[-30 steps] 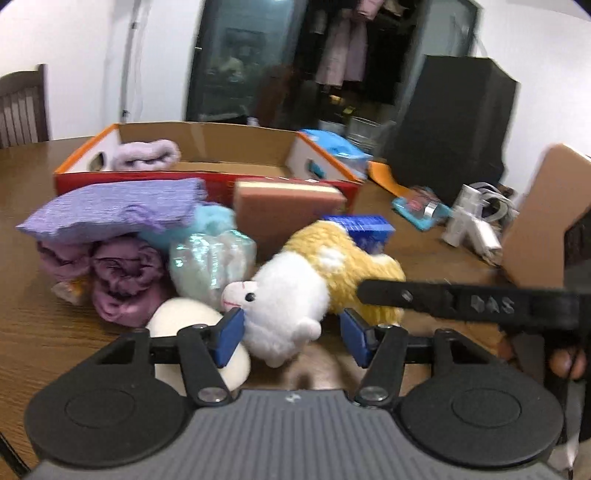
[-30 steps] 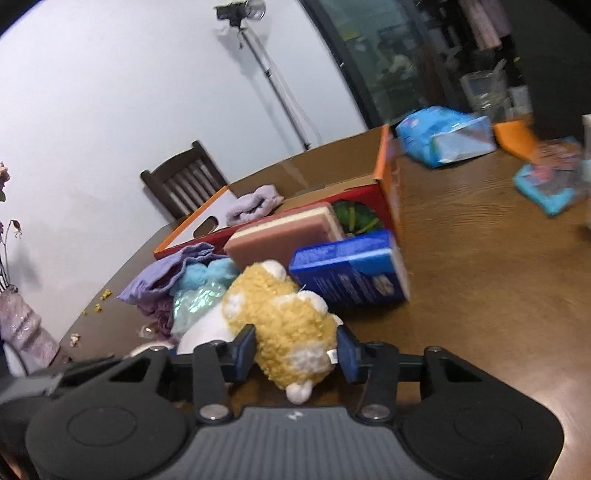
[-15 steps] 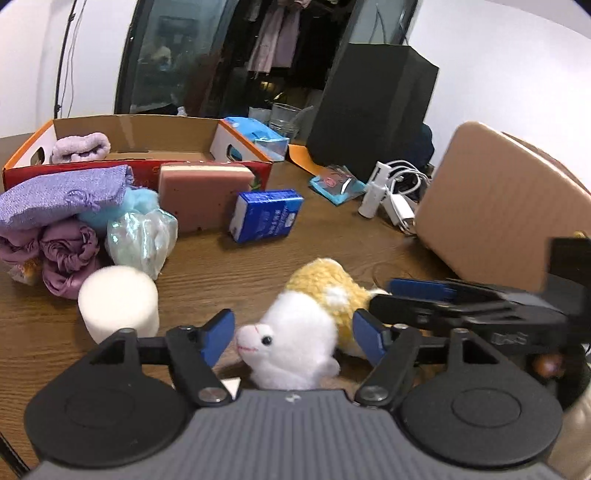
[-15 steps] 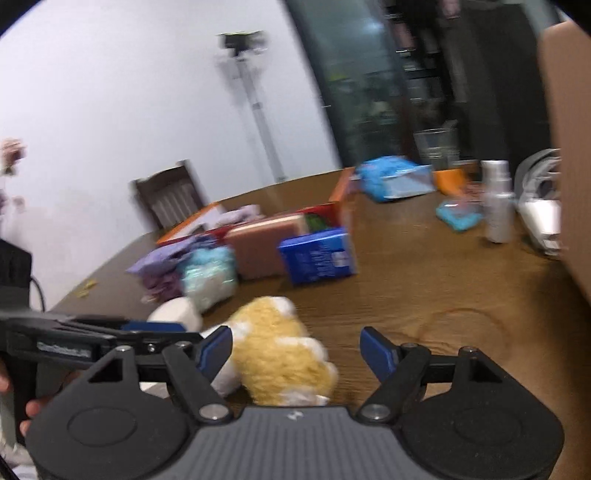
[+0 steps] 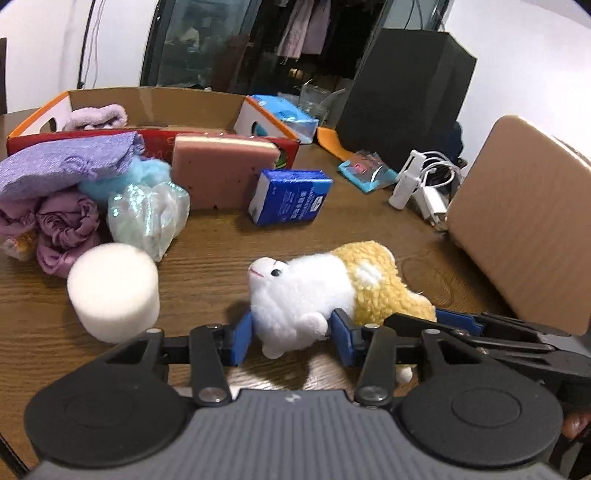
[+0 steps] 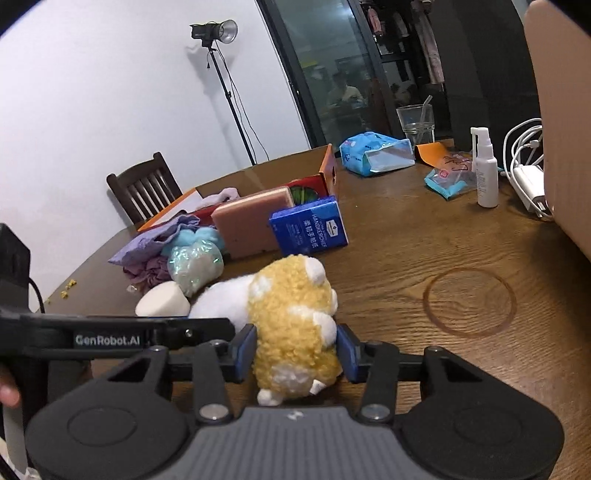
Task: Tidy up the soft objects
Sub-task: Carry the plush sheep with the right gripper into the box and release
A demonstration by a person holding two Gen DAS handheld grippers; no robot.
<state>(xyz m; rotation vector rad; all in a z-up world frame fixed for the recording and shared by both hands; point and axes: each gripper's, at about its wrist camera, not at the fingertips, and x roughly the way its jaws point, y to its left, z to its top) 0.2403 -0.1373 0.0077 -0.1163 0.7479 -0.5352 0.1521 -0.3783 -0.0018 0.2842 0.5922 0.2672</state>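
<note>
Left wrist view: left tongs (image 5: 291,338) pinch the plush toy (image 5: 325,291) head, right tongs (image 6: 294,352) its rear, seemingly sharing the carry.

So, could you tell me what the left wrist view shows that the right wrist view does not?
Only the left wrist view shows the plush toy's white face with its eye, held between the left gripper's pads, and the black box behind the table.

Only the right wrist view shows the studio light on its stand, the wooden chair, the spray bottle and the toy's yellow rear inside the right gripper.

Both show the blue tissue pack, pink sponge, white foam cylinder and cardboard box.
</note>
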